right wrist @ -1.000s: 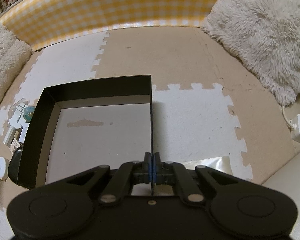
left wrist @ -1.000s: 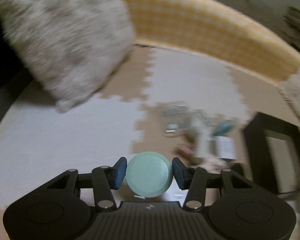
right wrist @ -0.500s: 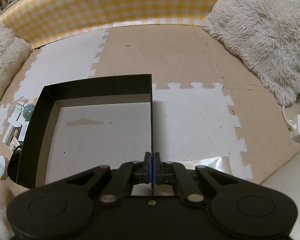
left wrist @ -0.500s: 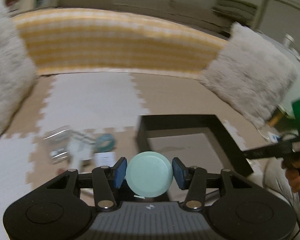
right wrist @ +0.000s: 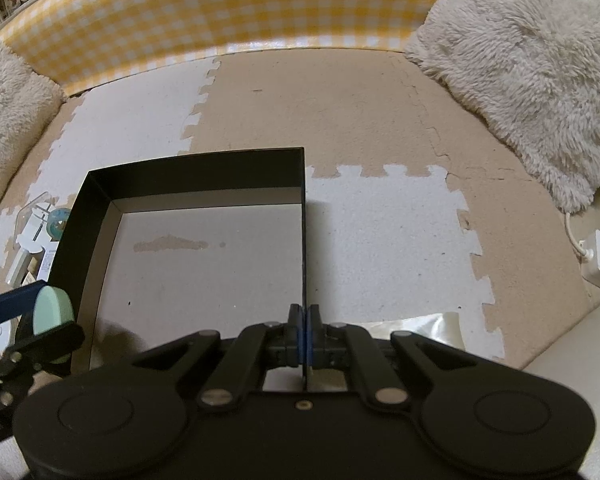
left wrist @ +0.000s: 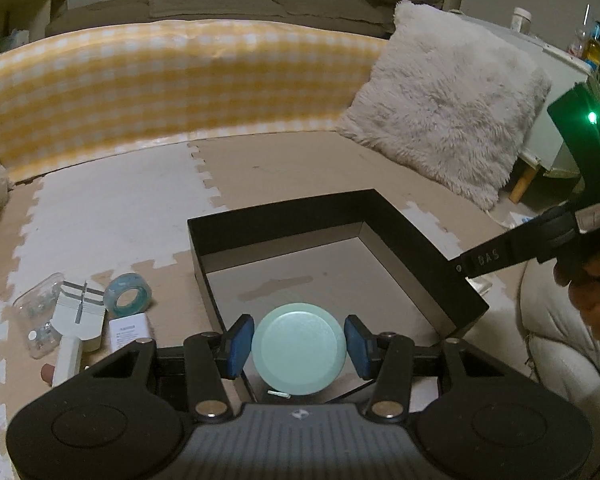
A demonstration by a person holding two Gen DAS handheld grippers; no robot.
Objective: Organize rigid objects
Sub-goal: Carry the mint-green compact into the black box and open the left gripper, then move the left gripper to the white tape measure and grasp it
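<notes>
Left gripper (left wrist: 299, 345) swings from floor clutter to above black box (left wrist: 400, 216) | pinches mint disc (left wrist: 299, 354) for drop-in | right gripper (right wrist: 303, 330) clamps box wall, steadying it

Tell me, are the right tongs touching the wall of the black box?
Touching. In the right wrist view, the right tongs are shut on the thin right wall of the black box, its edge running straight between the blue pads.

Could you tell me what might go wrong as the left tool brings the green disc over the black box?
1. The green disc is held only by its curved rim in the left tool, so it could slip or twist out.
2. It hangs near the black box wall and could clip the edge or drop outside.
3. The right tool pinches just one thin wall, so a bump might tip the box.
</notes>
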